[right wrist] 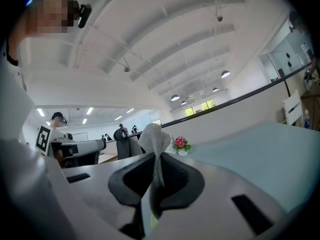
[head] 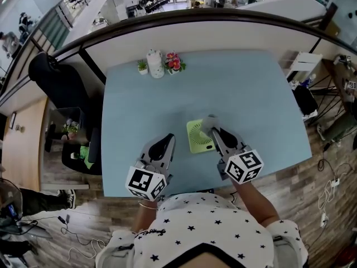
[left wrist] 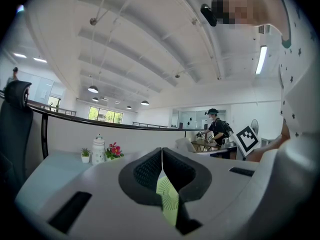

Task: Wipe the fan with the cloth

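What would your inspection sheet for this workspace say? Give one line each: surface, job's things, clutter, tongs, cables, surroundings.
Surface: blue table, mostly bare.
Job's things: green fan on table; grey cloth above its far edge.
Clutter: plant, jar, flowers at far edge.
Tongs: left tongs shut, empty; right tongs shut on cloth.
Cables: cables on floor, right of table.
Surroundings: black chair at left; railing beyond; person at a desk.

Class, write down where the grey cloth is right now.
Head view: the cloth is pinched in the right gripper, over the green fan and its right side.
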`<state>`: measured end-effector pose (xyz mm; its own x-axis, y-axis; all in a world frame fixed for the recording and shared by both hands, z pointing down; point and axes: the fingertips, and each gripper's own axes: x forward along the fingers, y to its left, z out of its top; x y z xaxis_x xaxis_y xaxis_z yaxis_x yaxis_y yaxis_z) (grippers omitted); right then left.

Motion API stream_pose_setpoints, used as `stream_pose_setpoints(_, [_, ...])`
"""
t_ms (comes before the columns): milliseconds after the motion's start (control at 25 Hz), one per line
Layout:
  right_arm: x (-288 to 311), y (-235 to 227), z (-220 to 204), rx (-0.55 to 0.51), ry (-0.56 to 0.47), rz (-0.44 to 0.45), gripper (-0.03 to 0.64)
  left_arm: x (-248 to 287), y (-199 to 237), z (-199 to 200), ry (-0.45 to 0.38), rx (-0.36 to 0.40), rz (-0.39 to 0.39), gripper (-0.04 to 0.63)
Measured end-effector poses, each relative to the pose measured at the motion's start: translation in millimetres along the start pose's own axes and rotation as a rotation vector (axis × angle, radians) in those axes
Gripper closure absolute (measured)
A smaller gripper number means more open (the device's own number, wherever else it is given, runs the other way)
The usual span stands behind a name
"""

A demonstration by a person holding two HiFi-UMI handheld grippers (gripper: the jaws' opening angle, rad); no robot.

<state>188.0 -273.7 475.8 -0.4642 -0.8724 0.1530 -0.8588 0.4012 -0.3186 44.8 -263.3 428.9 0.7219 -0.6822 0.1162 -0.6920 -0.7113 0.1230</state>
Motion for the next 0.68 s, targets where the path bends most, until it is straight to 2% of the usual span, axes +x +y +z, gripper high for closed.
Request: stream_pose_setpoints(680, [2.5,3.4,3.4,0.014,-0.013,-0.009,0.588,4.8,4.8,-4.9,0.01,-0.015,-0.028,0.565])
